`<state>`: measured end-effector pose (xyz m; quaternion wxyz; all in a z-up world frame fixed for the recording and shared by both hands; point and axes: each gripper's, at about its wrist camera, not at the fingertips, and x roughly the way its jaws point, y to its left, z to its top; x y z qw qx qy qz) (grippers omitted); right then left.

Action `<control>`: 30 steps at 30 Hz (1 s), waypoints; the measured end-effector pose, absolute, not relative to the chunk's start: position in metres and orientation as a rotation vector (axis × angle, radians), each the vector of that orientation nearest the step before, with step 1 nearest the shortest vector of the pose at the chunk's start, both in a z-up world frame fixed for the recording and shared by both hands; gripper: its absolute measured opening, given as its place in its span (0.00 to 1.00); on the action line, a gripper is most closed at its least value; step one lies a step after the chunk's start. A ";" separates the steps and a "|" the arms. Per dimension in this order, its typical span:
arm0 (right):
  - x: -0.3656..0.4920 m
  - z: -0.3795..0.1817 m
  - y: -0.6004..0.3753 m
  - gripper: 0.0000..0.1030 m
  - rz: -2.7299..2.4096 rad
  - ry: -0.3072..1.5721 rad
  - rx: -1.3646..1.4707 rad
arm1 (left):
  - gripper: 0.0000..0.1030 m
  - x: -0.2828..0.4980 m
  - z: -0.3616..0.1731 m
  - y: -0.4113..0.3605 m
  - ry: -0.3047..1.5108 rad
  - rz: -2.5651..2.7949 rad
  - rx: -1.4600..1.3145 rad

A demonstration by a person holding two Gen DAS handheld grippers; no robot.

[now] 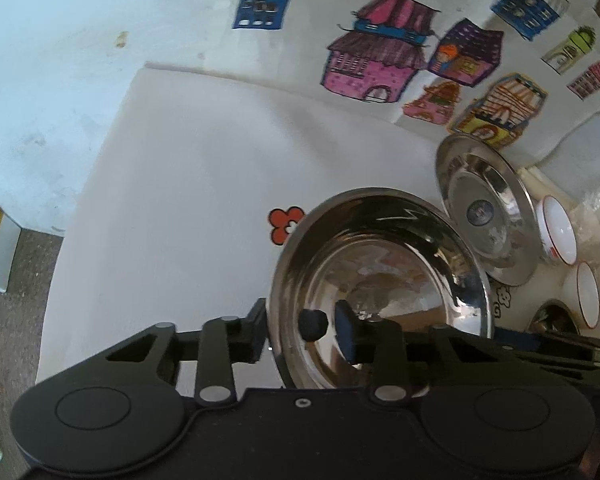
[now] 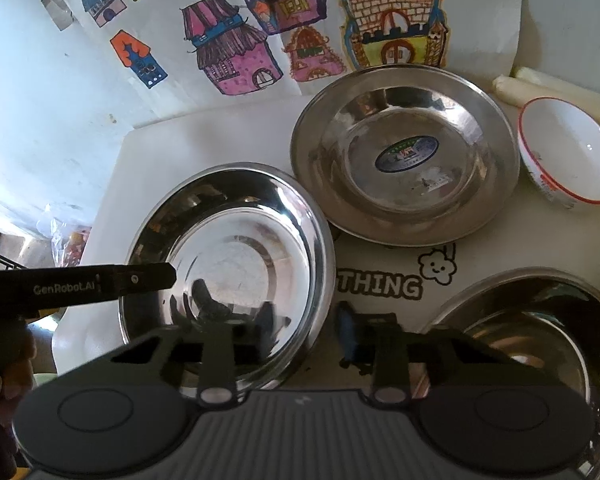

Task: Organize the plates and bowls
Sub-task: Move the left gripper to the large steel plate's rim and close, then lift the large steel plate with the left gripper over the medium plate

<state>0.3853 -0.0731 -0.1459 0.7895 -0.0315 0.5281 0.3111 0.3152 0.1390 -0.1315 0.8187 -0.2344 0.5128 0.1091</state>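
Main worry here is the steel plate (image 2: 228, 264) slipping. It's shiny, with a thin rim and a sloped wall, so pads could skate off. If one side bites and the other doesn't, the plate probably tips or spins on the table (image 1: 180, 200). It sits toward the table's left edge. The stickered steel plate (image 2: 404, 152) is just beside it toward the back, so a skid could clank into that one and nudge the white bowl (image 2: 568, 152) near the right edge. The steel bowl (image 2: 540, 340) at the front right is also close to the right claw's outer finger.

The left claw (image 1: 302, 332) is narrowed down and straddles the plate's left rim, one finger outside and one inside. The right claw (image 2: 304, 334) does the same on the opposite rim, with its blue pad outside. Both look mostly clenched, but it's hard to tell if the pads actually pinch the metal or just sit right at it. The plate doesn't clearly look lifted either.
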 end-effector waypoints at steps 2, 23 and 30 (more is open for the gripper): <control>0.385 -0.146 -0.073 0.25 0.666 1.136 -0.069 | 0.24 0.314 -0.132 0.142 1.090 0.244 -0.505; 0.384 -0.110 -0.096 0.16 0.736 1.043 0.009 | 0.22 0.291 -0.093 0.128 0.941 0.270 -0.477; 0.385 -0.095 -0.149 0.16 0.693 1.009 0.041 | 0.22 0.303 -0.081 0.084 0.921 0.176 -0.448</control>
